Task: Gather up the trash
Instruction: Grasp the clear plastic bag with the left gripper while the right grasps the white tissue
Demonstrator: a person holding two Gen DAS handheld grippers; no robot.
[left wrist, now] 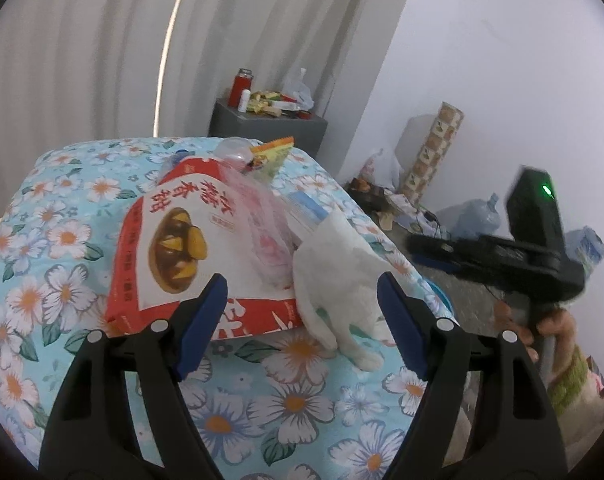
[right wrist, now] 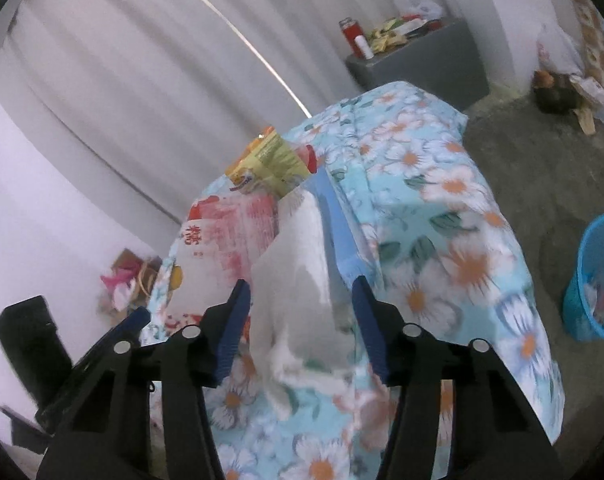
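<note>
Trash lies on a table under a floral cloth (left wrist: 62, 248): a red and white food box (left wrist: 170, 240), a pink plastic bag (left wrist: 262, 232), a crumpled white tissue (left wrist: 341, 280), a yellow-green snack wrapper (left wrist: 272, 154) and a blue and white pack (left wrist: 305, 204). My left gripper (left wrist: 302, 328) is open, its jaws either side of the box's near corner and the tissue. My right gripper (right wrist: 298, 328) is open around the near end of the tissue (right wrist: 302, 280). The box (right wrist: 222, 224), wrapper (right wrist: 270, 160) and blue pack (right wrist: 337, 224) lie behind it.
A blue mesh bin (right wrist: 593, 280) with trash in it stands on the floor at the right of the table. A grey cabinet (left wrist: 266, 124) with bottles and wrappers stands behind by the curtain. Bags, a water jug (left wrist: 477, 216) and clutter line the wall.
</note>
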